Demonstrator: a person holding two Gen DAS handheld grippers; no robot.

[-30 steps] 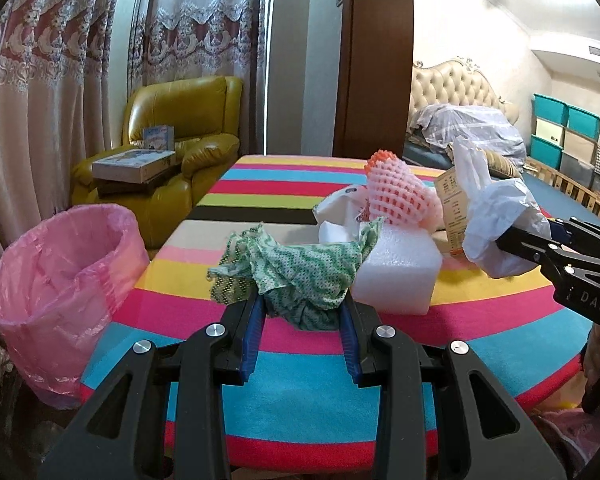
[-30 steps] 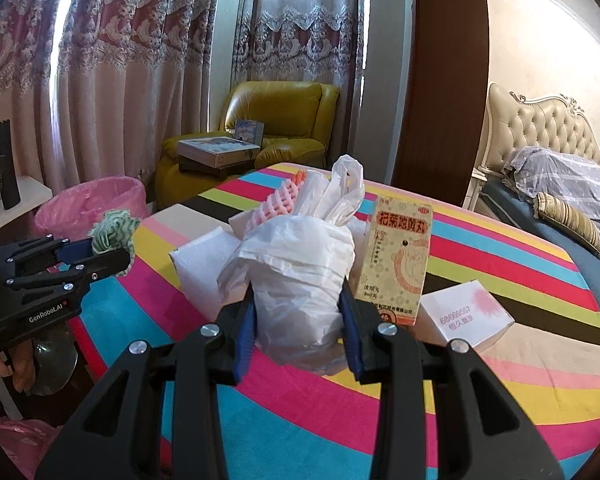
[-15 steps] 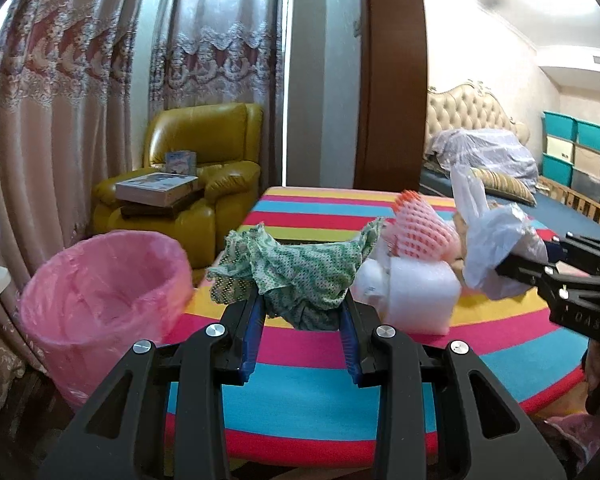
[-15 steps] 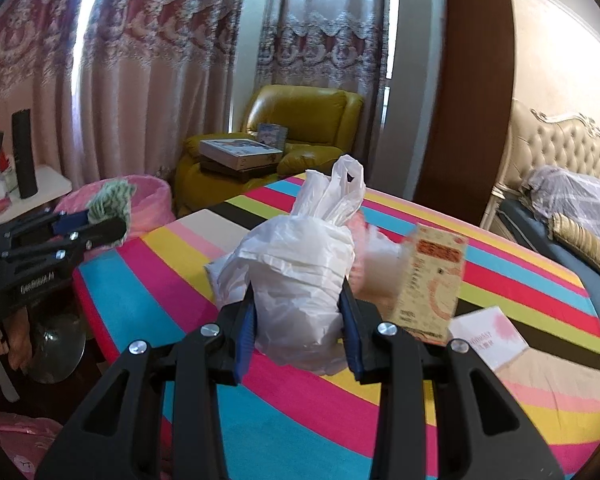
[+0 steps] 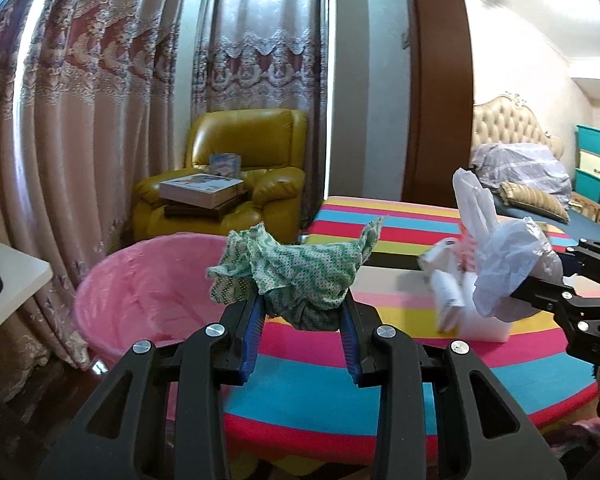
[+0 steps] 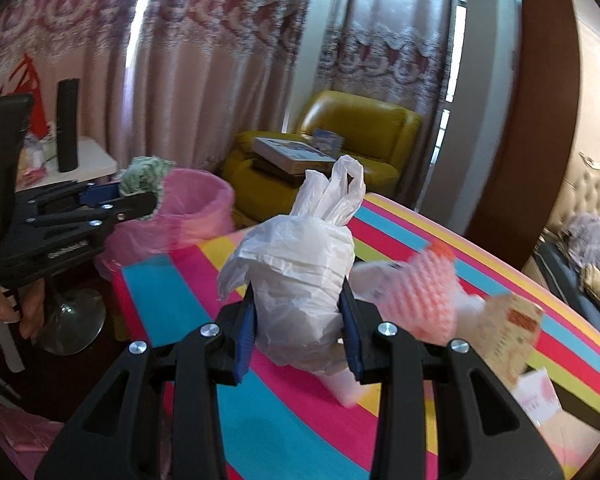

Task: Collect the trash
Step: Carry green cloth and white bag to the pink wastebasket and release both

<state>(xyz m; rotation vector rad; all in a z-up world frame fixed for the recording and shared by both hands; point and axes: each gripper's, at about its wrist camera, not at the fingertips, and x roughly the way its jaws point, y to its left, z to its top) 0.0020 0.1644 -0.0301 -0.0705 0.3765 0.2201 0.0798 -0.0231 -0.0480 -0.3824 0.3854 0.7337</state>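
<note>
Compared with a second ago, both grippers have swung away from the pile on the striped desk (image 5: 380,380) toward the pink-lined trash bin (image 5: 148,280), which now fills more of the left wrist view; the yellow medicine box (image 6: 512,332), formerly upright just beside the right gripper's load, now lies blurred at the right edge of the right wrist view. Left gripper (image 5: 304,316): jaws clenched on a crumpled green patterned cloth (image 5: 296,272), held above the desk edge, just beside the bin's rim. Right gripper (image 6: 298,320): jaws clamped on a knotted white plastic bag (image 6: 300,272), held over the desk, its handles pointing up. Remaining on the desk: pink foam fruit net (image 6: 420,300), white foam block (image 5: 488,320). Background: yellow armchair (image 5: 244,168) carrying stacked boxes.
</note>
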